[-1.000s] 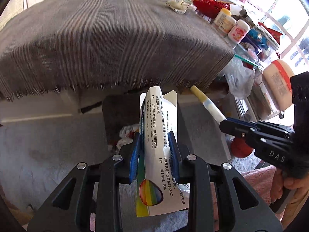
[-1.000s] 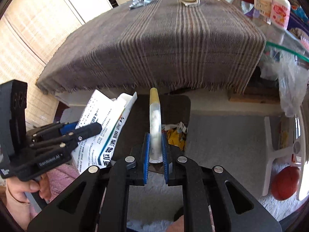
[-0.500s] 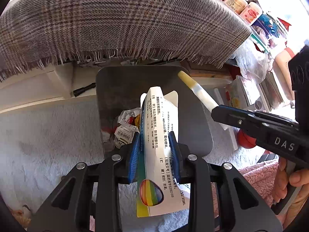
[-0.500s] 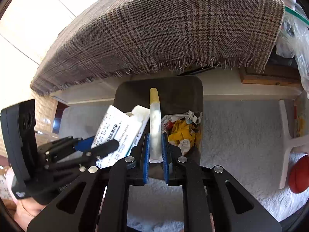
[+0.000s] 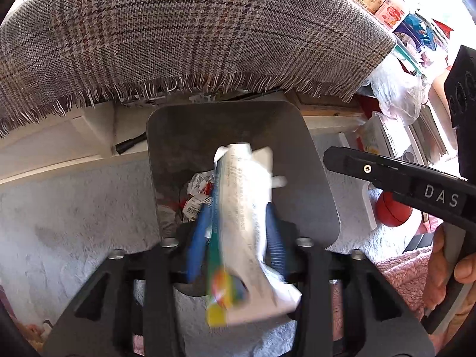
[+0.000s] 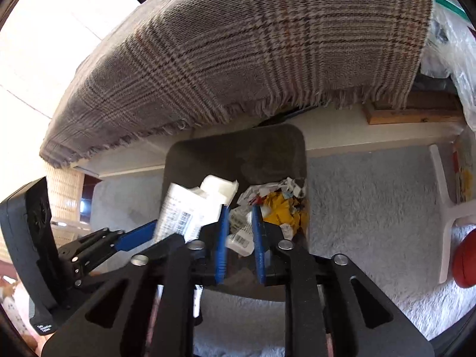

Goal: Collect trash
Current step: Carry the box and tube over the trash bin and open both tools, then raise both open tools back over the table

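A dark grey trash bin (image 5: 309, 160) stands on the carpet below the table edge and holds crumpled paper and yellow wrappers (image 6: 279, 205). My left gripper (image 5: 236, 235) is over the bin with its jaws spread; a white printed pouch (image 5: 247, 208) is blurred between them, slipping down. In the right wrist view the pouch (image 6: 184, 208) hangs by the left gripper (image 6: 131, 239). My right gripper (image 6: 240, 238) is open and empty above the bin; in the left wrist view only its black finger (image 5: 386, 172) shows.
A plaid cloth (image 5: 190, 35) drapes over the table edge just above the bin. Bottles (image 5: 389, 12) and a plastic bag (image 5: 395, 95) crowd the right. A red ball (image 5: 392, 208) and a white plastic stand (image 6: 446, 205) lie on the grey carpet (image 6: 372, 208).
Both grippers opened over the bin. The white stick with the yellow tip has left the right gripper and is gone from view. The pouch is sliding loose from the left gripper.
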A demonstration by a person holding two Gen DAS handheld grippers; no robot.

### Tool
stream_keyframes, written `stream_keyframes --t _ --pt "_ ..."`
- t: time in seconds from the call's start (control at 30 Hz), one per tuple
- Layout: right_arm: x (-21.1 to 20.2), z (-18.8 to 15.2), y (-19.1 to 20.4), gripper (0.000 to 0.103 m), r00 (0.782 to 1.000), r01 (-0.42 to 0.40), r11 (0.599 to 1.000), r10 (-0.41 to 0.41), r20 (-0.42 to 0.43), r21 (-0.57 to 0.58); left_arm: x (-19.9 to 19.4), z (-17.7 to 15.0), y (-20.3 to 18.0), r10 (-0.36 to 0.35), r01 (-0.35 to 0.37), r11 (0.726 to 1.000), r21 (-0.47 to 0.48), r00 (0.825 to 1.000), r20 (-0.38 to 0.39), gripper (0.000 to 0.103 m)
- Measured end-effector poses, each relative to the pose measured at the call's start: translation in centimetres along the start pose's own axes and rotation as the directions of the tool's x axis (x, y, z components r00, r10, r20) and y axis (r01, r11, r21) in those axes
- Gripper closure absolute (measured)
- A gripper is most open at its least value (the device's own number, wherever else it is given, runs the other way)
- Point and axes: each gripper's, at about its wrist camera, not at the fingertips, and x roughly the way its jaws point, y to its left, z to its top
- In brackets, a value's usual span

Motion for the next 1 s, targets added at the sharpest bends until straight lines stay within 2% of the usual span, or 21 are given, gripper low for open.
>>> stream_keyframes --t 0.03,0.07,0.13,0.2,0.23,0.3,0.4,0.5,0.53,0.67,0.77,0.87,1.0 --pt "-0.1 0.0 -0.3 0.050 1.000 0.001 1.000 -0.001 0.006 0.013 -0.2 -0.1 0.0 0.000 0.000 1.000 0.001 1.000 0.006 0.044" --pt "-0.2 0.0 -0.5 0.045 1.000 0.005 1.000 -0.005 0.018 0.025 -0.3 -0.1 0.0 0.000 0.000 1.000 0.003 1.000 0.012 0.039" --pt "-0.5 -0.1 -0.9 0.044 0.999 0.012 0.999 -0.013 0.033 0.034 -0.7 -0.1 -0.1 0.002 -0.002 1.000 0.008 1.000 0.019 0.033" --pt "-1.0 -0.1 -1.2 0.028 0.998 0.028 0.999 -0.030 0.053 0.045 -1.1 0.0 -0.2 0.008 -0.008 1.000 0.019 1.000 0.028 0.024" --pt "-1.3 -0.1 -1.4 0.023 0.997 0.039 0.998 -0.043 0.067 0.051 -1.2 0.0 -0.3 0.007 -0.008 1.000 0.022 0.999 0.032 0.019" --pt "-2.0 -0.1 -1.8 0.003 0.993 0.061 0.996 -0.067 0.094 0.061 -1.7 0.3 -0.5 0.005 -0.007 1.000 0.025 0.999 0.047 0.010" --pt "-2.7 0.1 -2.2 0.003 0.989 0.081 0.995 -0.088 0.115 0.066 -2.3 0.6 -0.5 0.006 -0.008 1.000 0.023 0.997 0.074 0.008" --pt "-3.4 0.1 -2.8 0.003 0.989 0.056 0.994 -0.068 0.129 0.090 -2.6 0.8 -0.2 -0.018 0.018 1.000 -0.002 0.997 0.073 0.008" --pt "-4.2 0.2 -2.8 0.003 0.986 0.045 0.994 -0.060 0.155 0.096 -3.0 0.8 -0.2 -0.033 0.034 0.999 -0.009 0.996 0.082 0.008" --pt "-7.5 0.9 -2.6 0.003 0.965 0.068 0.994 -0.089 0.246 0.089 -4.9 0.8 -0.1 -0.017 0.018 1.000 -0.012 0.993 0.116 0.008" --pt "-10.3 2.0 -2.7 0.003 0.949 0.054 0.993 -0.084 0.303 0.104 -6.7 1.2 0.4 -0.019 0.025 0.999 -0.033 0.988 0.153 0.008" --pt "-12.4 3.7 -2.2 0.003 0.934 0.077 0.994 -0.098 0.343 0.074 -8.7 2.6 0.6 -0.002 0.006 1.000 -0.019 0.980 0.198 0.008" --pt "-14.2 7.4 -1.1 0.003 0.913 0.093 0.995 -0.104 0.396 0.045 -11.2 7.0 1.5 0.040 -0.040 0.999 -0.004 0.964 0.261 0.008"
